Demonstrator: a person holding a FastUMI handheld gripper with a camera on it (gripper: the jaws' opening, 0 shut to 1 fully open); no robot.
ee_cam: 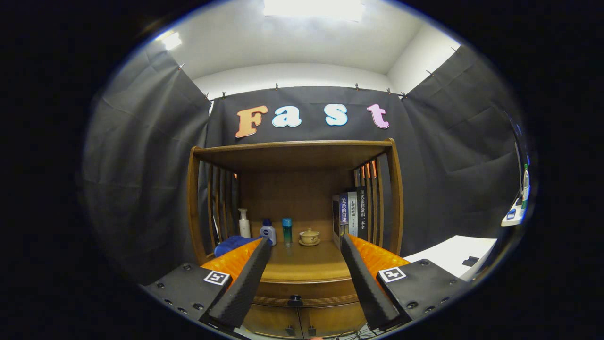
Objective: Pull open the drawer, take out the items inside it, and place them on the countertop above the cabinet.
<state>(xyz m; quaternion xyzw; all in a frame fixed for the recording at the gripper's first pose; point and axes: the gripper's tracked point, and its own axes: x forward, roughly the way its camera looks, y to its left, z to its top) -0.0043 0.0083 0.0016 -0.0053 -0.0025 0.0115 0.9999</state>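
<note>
Holding nothing, the gripper (306,255) has its fingers wide apart. The shut wooden drawer (302,293) sits low in the middle of the frame, between them. It looks stiff and heavy, so grab its small dark knob (295,300) and pull straight.

We see our gripper (306,245) held level, fingers (245,278) spread wide apart with nothing between them, tips pointing toward the cabinet (295,156), raised just above its drawer knob (295,299).
</note>
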